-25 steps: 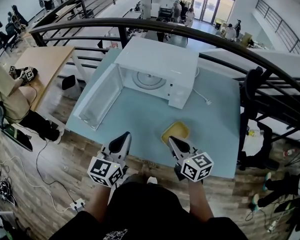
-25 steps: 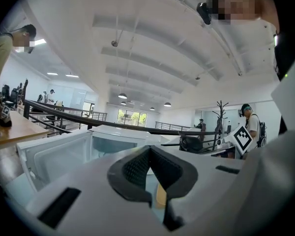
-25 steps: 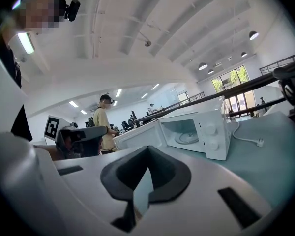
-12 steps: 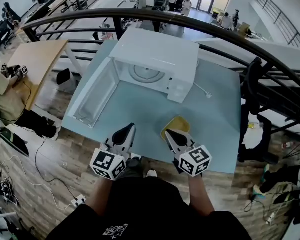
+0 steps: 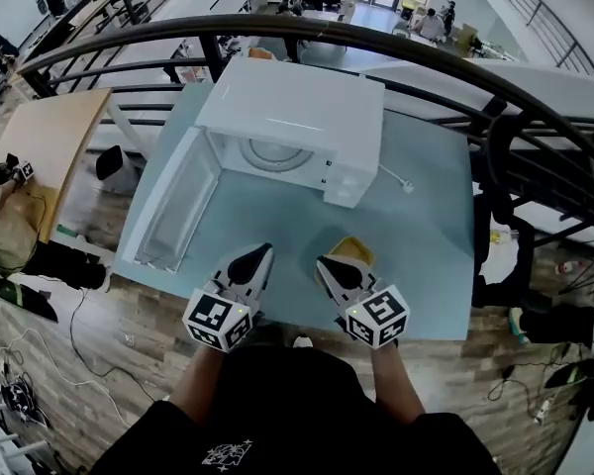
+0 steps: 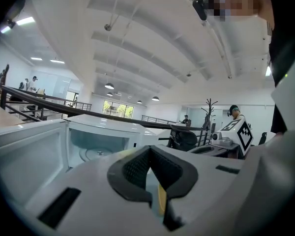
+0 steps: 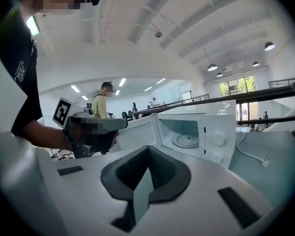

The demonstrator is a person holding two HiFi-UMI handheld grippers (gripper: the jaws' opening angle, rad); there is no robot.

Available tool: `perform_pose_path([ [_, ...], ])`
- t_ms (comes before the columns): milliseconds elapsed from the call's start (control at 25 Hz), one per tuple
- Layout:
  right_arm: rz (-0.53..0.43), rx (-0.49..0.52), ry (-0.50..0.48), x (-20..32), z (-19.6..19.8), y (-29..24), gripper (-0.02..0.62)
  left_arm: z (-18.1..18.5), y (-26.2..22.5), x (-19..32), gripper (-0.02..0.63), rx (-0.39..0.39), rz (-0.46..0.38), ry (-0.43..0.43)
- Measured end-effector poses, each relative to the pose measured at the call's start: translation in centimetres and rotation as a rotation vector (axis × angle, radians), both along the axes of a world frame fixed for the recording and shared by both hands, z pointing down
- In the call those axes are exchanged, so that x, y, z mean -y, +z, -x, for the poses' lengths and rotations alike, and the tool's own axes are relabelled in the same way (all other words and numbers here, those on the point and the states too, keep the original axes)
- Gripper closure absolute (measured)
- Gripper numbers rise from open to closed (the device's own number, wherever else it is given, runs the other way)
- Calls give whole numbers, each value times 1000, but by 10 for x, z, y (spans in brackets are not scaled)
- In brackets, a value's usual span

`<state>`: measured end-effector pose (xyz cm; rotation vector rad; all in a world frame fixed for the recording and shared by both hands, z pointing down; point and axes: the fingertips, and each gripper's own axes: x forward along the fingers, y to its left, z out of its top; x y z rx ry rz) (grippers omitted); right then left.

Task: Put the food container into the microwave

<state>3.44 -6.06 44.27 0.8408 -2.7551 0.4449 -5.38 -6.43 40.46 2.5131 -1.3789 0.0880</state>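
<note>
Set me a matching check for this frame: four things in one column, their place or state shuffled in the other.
1. microwave door
2. food container
3. power plug
4. left gripper

A. yellow, on the table by the right gripper
B. shut, holding nothing
C. swung open
D. lying on the table, to the right of the microwave in the head view

Pairs: 1-C, 2-A, 3-D, 4-B

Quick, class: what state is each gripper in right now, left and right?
Left gripper: closed, jaw tips together, holding nothing.
Right gripper: closed, jaw tips together, holding nothing.
</note>
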Motion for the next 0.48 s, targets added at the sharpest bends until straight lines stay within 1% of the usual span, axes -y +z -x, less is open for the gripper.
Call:
perform_pose_path([
  [160,10,-46,17,13,-3,18,589,-5,15,18,598,2,28,52],
  [280,22,-80,35,16,-6,31,589,-14,31,27,598,1,64,114],
  [480,62,-138,94,18,-20,55,589,-34,52,37,598,5,114,214],
])
